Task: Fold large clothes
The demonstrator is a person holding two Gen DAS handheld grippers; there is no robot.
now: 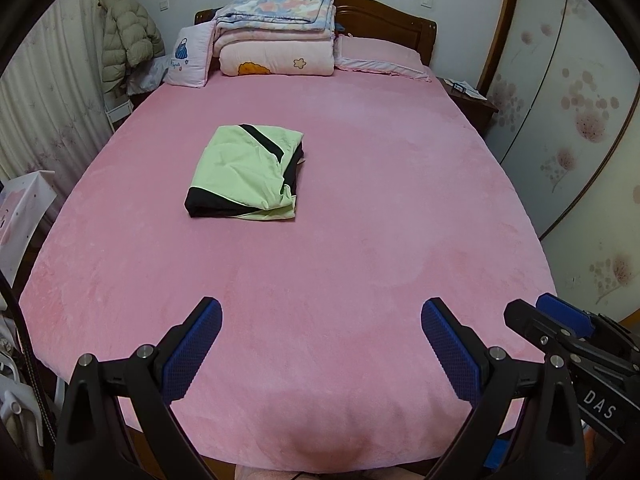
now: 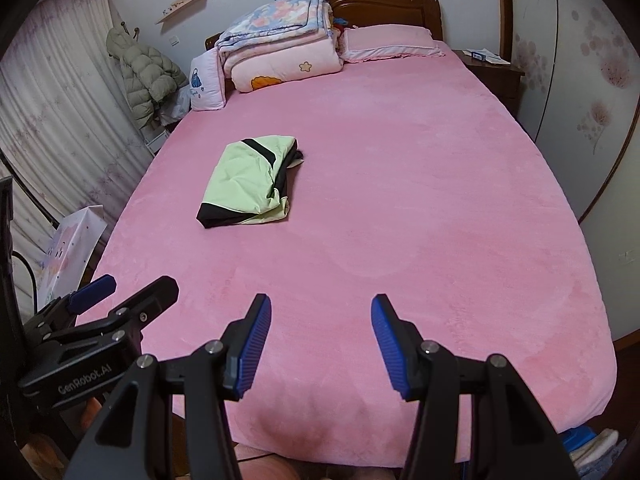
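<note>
A light green garment with black trim [image 1: 246, 174] lies folded into a compact rectangle on the pink bed [image 1: 360, 240], left of the bed's middle; it shows too in the right wrist view as the folded garment [image 2: 250, 182]. My left gripper [image 1: 322, 316] hovers open over the bed's near edge, nothing between its blue pads. My right gripper [image 2: 321, 312] is open as well, empty, beside the left one and far from the garment. Each gripper appears at the edge of the other's view: the right gripper [image 1: 540, 316], the left gripper [image 2: 128, 286].
Stacked quilts [image 1: 276, 36] and pillows [image 1: 380, 58] sit against the wooden headboard. A puffer coat [image 1: 128, 44] hangs at the left by the curtains. A nightstand [image 1: 468, 98] stands at the right, next to a flowered wardrobe [image 1: 568, 120]. A white bag [image 2: 72, 240] stands left of the bed.
</note>
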